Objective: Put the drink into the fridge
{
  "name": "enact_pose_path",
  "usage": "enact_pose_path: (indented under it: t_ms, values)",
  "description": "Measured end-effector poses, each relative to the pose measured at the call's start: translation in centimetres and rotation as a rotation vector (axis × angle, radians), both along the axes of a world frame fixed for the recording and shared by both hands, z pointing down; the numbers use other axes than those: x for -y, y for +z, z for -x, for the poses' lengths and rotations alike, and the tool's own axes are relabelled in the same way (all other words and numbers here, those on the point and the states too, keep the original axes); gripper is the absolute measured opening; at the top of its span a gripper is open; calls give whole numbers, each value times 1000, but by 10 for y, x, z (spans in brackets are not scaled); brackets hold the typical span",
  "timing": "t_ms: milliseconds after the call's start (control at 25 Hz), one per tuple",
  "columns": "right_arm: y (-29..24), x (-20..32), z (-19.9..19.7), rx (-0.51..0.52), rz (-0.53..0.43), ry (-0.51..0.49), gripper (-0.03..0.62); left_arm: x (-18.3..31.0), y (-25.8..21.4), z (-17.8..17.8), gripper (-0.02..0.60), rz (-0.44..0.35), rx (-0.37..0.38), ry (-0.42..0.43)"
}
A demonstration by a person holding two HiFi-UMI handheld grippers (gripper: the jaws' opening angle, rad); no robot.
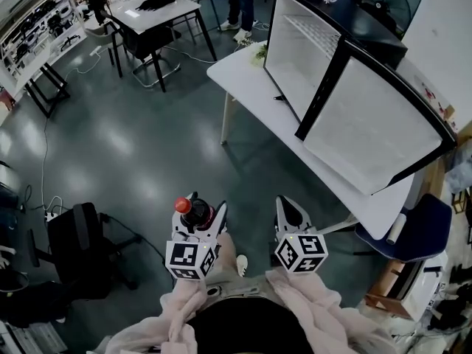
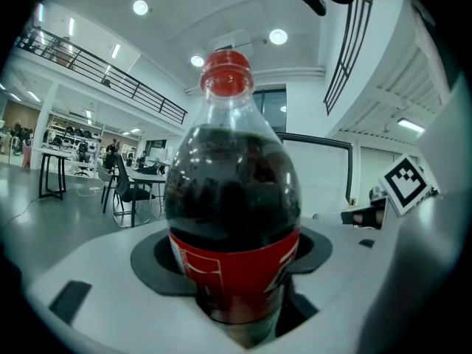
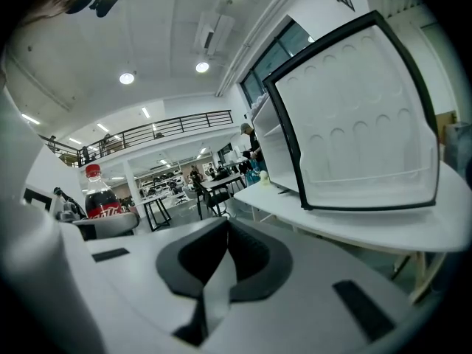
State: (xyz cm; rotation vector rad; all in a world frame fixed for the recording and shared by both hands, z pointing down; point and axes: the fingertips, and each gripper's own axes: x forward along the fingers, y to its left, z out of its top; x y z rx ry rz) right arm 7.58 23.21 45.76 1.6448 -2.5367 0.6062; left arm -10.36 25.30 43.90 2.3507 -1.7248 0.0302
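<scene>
One bottle [image 1: 196, 212] clamped in left gripper [image 1: 207, 217] jaws; right gripper [image 1: 290, 212] clenched; fridge [image 1: 361, 127] atop table [image 1: 249, 88].

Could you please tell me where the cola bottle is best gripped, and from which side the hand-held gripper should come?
Grip the cola bottle around its straight body at the red label, coming in level from the side, as the left hand-held gripper holds it now. The bottle stands upright and its round body sits in the curved pads, whereas the neck tapers towards the small cap.
</scene>
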Motion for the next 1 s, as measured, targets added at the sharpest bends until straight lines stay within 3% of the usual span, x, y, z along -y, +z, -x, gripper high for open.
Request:
enact_pose_path:
  t_ms: [480,1000]
  values:
    - [6,97,4,6,12,36,11,106,1,3,319,-3,12,47]
    - [-13,223,35,7,12,75,11,237,-21,25,319,-15,26,115]
